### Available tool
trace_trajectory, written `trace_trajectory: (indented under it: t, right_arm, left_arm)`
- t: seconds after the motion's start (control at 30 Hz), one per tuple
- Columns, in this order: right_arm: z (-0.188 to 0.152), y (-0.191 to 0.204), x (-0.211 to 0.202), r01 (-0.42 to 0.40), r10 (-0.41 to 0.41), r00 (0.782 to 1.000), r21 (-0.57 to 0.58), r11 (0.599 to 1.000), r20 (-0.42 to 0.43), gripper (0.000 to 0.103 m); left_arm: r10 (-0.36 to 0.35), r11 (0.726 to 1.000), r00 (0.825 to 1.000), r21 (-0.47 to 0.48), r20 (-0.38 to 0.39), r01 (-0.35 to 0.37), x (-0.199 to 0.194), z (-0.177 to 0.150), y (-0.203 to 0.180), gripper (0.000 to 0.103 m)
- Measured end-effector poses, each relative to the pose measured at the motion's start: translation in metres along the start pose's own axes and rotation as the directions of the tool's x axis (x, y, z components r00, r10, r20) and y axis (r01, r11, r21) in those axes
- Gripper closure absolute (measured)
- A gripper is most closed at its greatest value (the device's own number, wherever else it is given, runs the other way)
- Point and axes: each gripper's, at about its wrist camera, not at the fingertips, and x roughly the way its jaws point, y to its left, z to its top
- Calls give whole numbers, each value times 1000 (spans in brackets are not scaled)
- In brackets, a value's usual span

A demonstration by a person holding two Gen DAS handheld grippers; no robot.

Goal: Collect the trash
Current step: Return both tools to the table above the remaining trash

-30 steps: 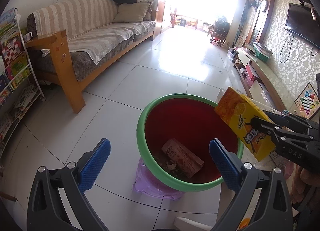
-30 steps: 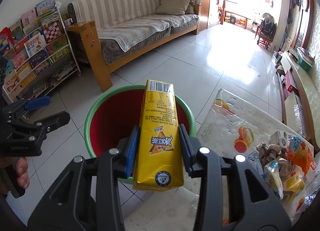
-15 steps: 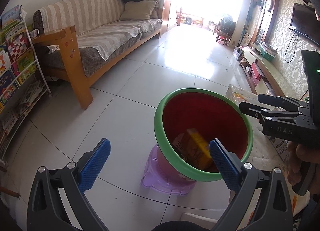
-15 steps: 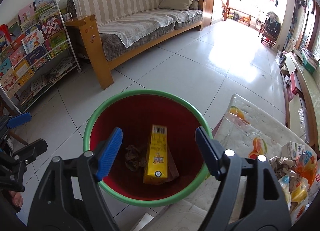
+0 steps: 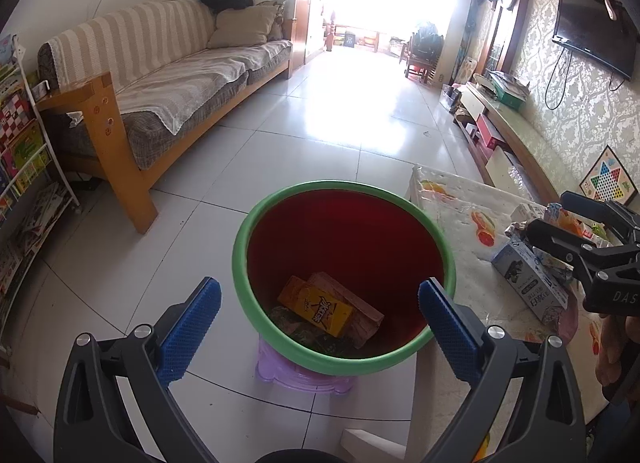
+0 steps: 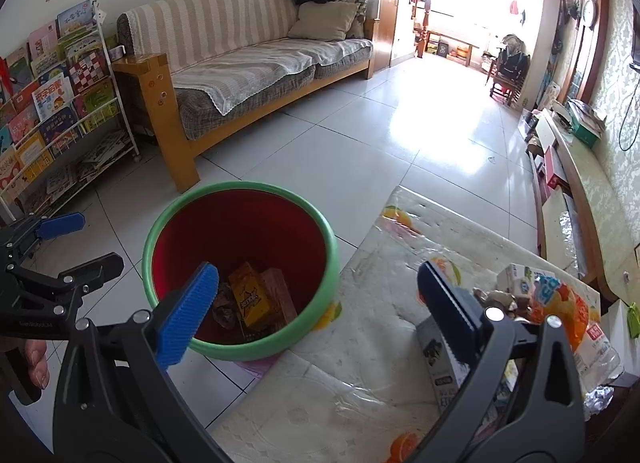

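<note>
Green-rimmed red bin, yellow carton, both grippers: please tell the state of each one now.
Green-rimmed red bin: upright, uncovered, partly filled.
Yellow carton: lying inside bin, on other trash.
Left gripper: open, empty.
Right gripper: jaws just opened wide, empty.

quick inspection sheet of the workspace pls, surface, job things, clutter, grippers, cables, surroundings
surface: table under a clear plastic sheet with fruit print, beside the bin.
job's things: red bin with green rim on a purple stool; inside it a yellow carton lies on a brown box and wrappers.
clutter: pile of trash on the table's right side, including a milk carton and an orange snack bag.
grippers: left gripper open and empty above the bin; right gripper with jaws just opened wide, nothing between them.
cables: cords hang below the wall television.
surroundings: tiled floor, sofa, book rack, low cabinet along the right wall.
</note>
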Motion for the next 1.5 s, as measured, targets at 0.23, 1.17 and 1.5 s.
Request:
trace_trajectory:
  t: [0.23, 1.17, 1.5]
  right_arm:
    - [-43, -60, -42, 62, -62, 998, 93, 994, -6, 5]
    - [-233, -226, -152, 283, -269, 959, 404, 870, -94, 5]
    - [-256, -259, -160, 295, -281, 954, 478, 828, -103, 5]
  left_arm:
    - [-85, 994, 996, 71, -15, 86, -1, -2, -68, 8]
    - [-175, 935, 959, 268, -221, 232, 83, -2, -323, 8]
    - [-69, 949, 958, 277, -277, 148, 124, 4, -344, 12]
